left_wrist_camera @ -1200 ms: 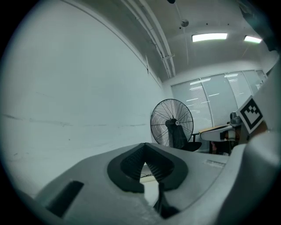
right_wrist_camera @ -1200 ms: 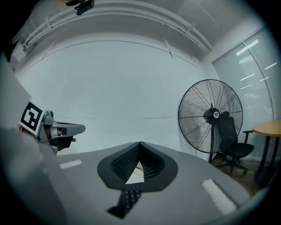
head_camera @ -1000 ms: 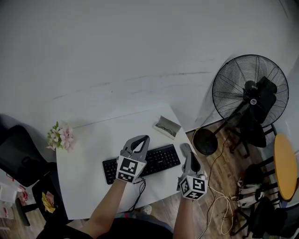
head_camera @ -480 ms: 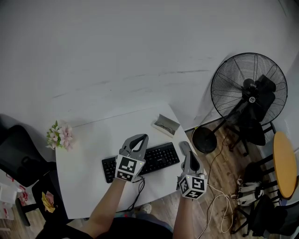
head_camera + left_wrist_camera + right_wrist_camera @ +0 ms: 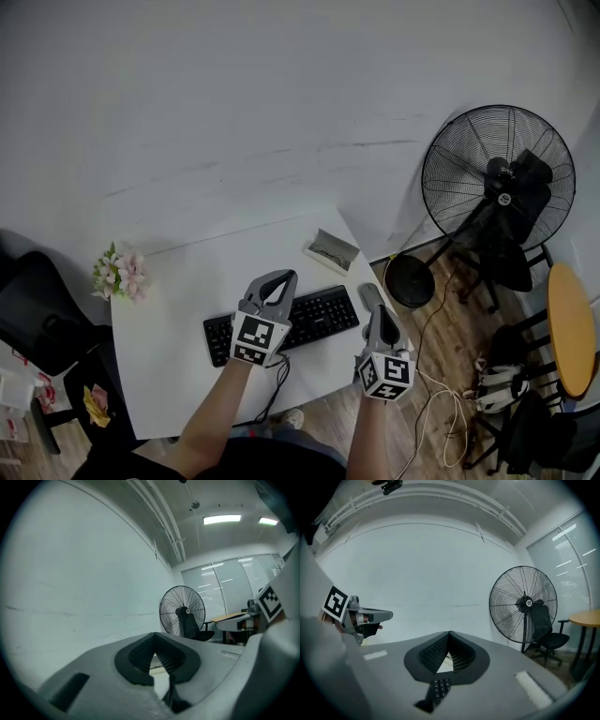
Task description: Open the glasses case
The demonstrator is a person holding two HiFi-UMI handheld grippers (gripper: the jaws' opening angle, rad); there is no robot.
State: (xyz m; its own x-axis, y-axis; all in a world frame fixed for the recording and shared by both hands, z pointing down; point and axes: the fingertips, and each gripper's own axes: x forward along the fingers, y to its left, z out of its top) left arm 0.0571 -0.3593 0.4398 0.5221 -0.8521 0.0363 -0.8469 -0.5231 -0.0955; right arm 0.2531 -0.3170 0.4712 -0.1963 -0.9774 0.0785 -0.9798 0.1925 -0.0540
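The ribbed pads [image 5: 140,652] of the left gripper [image 5: 290,277] meet at their tips with nothing between them; through the small gap lower down only a strip of pale table shows. The right gripper [image 5: 368,292] is the same: its pads [image 5: 433,656] are pressed together at the tip and hold nothing, with a few keyboard keys visible through the gap beneath. Both grippers are held level by the person's outstretched arms, side by side above the near part of a black keyboard [image 5: 309,321], which lies on a white table [image 5: 178,309]. The glasses case [image 5: 331,251] sits near the table's far right corner, beyond the keyboard and well apart from both grippers. It looks like a shallow grey box with a thin dark shape on or in it, but it is too small to tell whether the lid is up. Over the last second nothing has really changed: the hands have stayed where they were, the jaws have stayed closed, and the case has not moved. That stillness looks like a pause; it could fit hands waiting to reach out or hands drawn back from a case already opened. A small bunch of pink flowers [image 5: 120,275] stands at the table's left edge, and a large floor fan [image 5: 497,178] stands to the right.
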